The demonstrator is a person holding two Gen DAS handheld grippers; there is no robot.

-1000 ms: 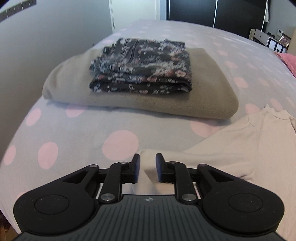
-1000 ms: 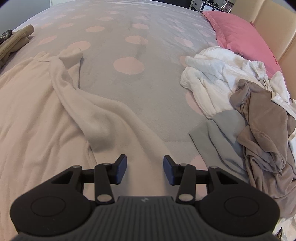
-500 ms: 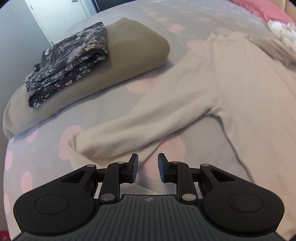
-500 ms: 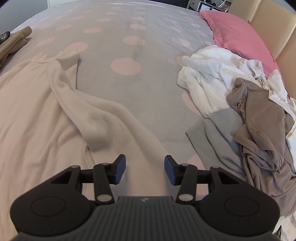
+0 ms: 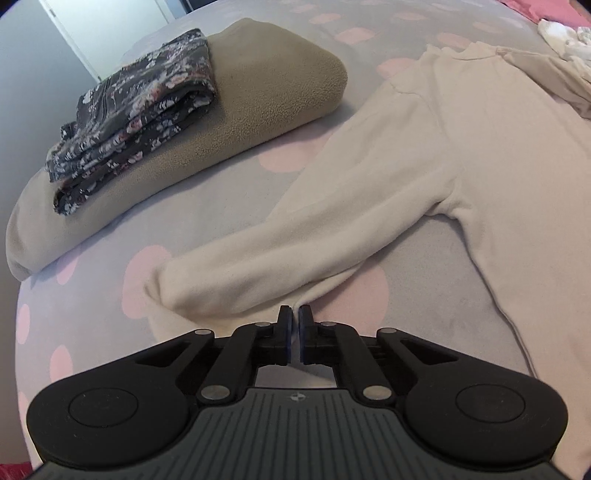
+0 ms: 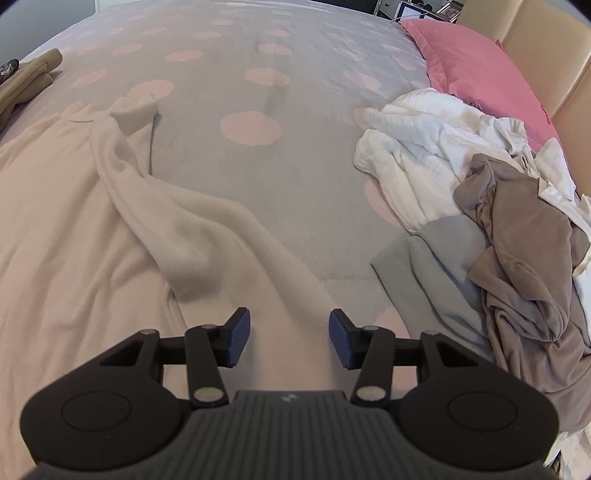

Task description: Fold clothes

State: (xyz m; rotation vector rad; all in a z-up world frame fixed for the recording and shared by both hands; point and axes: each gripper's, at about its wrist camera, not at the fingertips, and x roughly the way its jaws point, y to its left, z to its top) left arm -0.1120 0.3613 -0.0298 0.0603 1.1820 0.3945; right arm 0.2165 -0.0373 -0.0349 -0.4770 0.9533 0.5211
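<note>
Spread flat across a grey bed (image 6: 303, 192) with pink dots: a cream sweater (image 5: 491, 155), collar toward the far end, its one sleeve (image 5: 295, 258) stretched out to the near left in the left wrist view, cuff doubled back on itself. Cut off at the right and bottom edges there, so hem out of sight. Left tool (image 5: 295, 328) low at the underside of that sleeve, pads brought almost together with only a slit between; cannot tell whether any fleece lies in the slit, since the pad tips hide the contact. Beyond the sleeve, a folded tan fleece (image 5: 258, 96) with a folded dark floral garment (image 5: 136, 110) stacked on its left part; far edge of both partly lost to lens curve.

From the right wrist view, the sweater's other sleeve (image 6: 177, 229) twisted and lying over the body, running toward the right tool (image 6: 289, 338). Pads there wide apart, holding nothing, hovering above the fabric's lower stretch; contact with the cloth hidden beneath the tool body. To the right, well apart from the sweater: an unfolded heap of white (image 6: 424, 147), grey (image 6: 436, 266) and taupe (image 6: 528, 266) clothes, running out of frame. Behind it a pink pillow (image 6: 480, 74) against a beige headboard (image 6: 535, 33).
</note>
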